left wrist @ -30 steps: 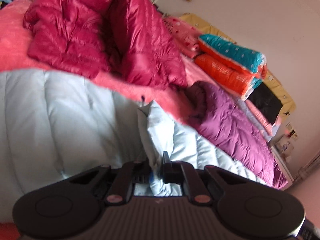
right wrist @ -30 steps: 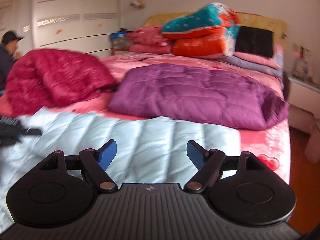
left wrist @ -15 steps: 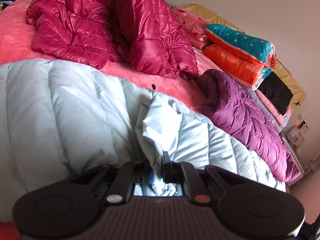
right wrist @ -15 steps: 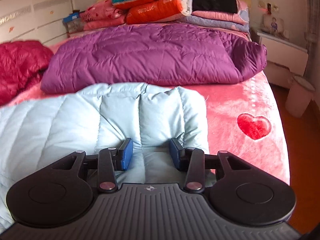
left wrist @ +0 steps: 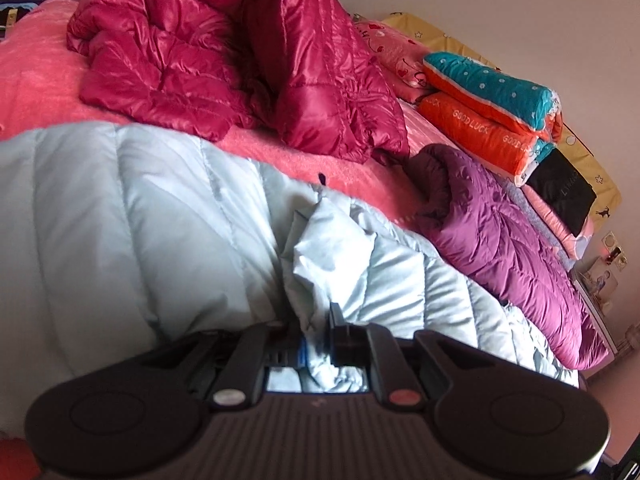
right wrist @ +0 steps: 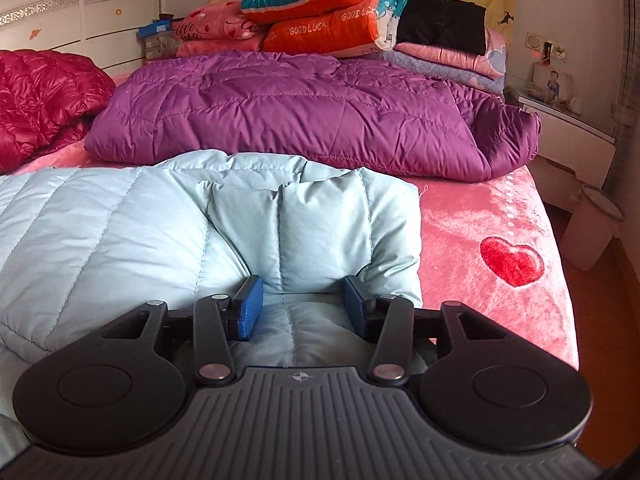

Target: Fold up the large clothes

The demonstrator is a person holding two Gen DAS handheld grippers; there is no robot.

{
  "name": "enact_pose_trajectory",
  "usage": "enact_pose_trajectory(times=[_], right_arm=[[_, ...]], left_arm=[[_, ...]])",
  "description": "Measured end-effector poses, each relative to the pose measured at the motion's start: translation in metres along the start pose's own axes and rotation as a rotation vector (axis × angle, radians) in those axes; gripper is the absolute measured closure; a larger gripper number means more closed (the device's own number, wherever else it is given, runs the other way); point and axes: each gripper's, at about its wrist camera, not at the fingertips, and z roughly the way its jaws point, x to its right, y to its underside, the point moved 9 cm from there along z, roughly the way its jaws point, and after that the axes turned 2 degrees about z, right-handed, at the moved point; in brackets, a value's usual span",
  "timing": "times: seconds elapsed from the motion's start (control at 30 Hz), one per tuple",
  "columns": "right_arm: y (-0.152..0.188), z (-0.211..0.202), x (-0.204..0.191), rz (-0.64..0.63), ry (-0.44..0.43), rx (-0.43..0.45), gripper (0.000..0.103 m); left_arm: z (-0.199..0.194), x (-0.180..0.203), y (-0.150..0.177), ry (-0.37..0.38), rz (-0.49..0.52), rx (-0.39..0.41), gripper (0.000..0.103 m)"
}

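A light blue down jacket [left wrist: 120,220] lies spread across the pink bed [left wrist: 40,80]; it also shows in the right wrist view [right wrist: 100,232]. My left gripper [left wrist: 316,344] is shut on a bunched fold of the light blue jacket. My right gripper [right wrist: 302,306] sits over the jacket's right end. Its blue pads [right wrist: 248,306] are part way closed, with a puffed fold of the jacket between them.
A crimson down jacket [left wrist: 224,52] lies crumpled at the far left. A purple down jacket [right wrist: 304,112] lies behind the blue one. Folded quilts [right wrist: 324,12] and pillows are stacked at the headboard. A nightstand [right wrist: 568,140] and bin [right wrist: 596,224] stand to the right.
My right gripper has dropped onto the jacket's right end and its jaws have narrowed around a fold. My left gripper has kept its hold and shifted slightly.
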Motion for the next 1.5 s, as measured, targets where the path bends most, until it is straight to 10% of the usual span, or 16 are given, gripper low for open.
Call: enact_pose_trajectory(times=[0.1,0.33,0.5,0.97,1.5], right_arm=[[-0.006,-0.010,0.008,0.048,0.008,0.009,0.000],[-0.018,-0.053,0.011,0.139,-0.011,0.085,0.000],[-0.024,-0.069,-0.029,0.102,-0.112,0.099,0.000],[0.014,-0.030,-0.092,-0.054,-0.117,-0.071,0.000],[-0.005,-0.094,-0.055,0.051,-0.119,0.061,0.000]], left_arm=[[-0.009,-0.004,-0.007,-0.016,0.003,0.028,0.089],[-0.032,-0.004,-0.019,-0.052,0.073,0.126,0.067],[-0.036,0.024,-0.017,0.097,0.100,0.163,0.055],[0.011,0.039,0.028,0.056,0.230,-0.030,0.055],[-0.067,0.041,0.019,0.046,0.267,0.172,0.056]])
